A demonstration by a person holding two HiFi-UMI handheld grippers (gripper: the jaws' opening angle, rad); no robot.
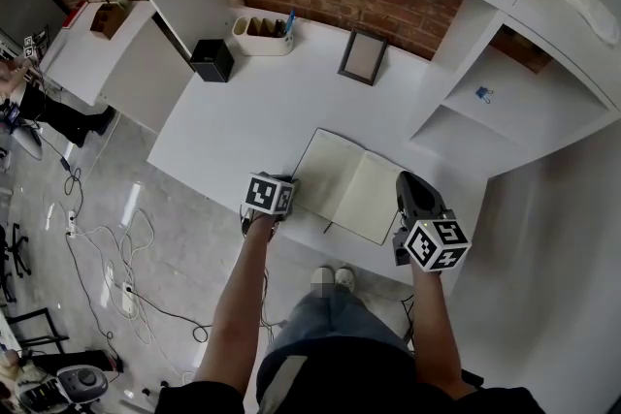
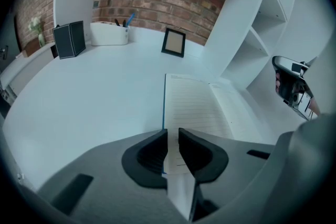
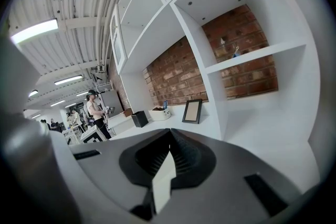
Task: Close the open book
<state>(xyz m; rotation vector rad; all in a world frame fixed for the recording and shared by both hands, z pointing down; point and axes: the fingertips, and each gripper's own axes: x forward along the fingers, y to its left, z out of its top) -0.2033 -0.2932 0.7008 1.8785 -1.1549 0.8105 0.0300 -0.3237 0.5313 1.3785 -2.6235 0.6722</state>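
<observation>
The open book point(image 1: 354, 186) lies flat on the white table point(image 1: 243, 121), near its front edge, with lined pages up. My left gripper point(image 1: 287, 199) is at the book's left edge. In the left gripper view its jaws stand close together on the edge of the book's left side point(image 2: 184, 107), and my left gripper point(image 2: 173, 152) is shut on it. My right gripper point(image 1: 408, 181) hovers by the book's right edge, apart from it. In the right gripper view my right gripper point(image 3: 169, 136) is shut with nothing between its jaws, and the book is out of sight there.
At the back of the table stand a black box point(image 1: 212, 60), a white pen holder point(image 1: 262, 34) and a picture frame point(image 1: 363, 56) against the brick wall. A white shelf unit point(image 1: 505, 102) rises close on the right. Cables lie on the floor point(image 1: 107, 257) at left.
</observation>
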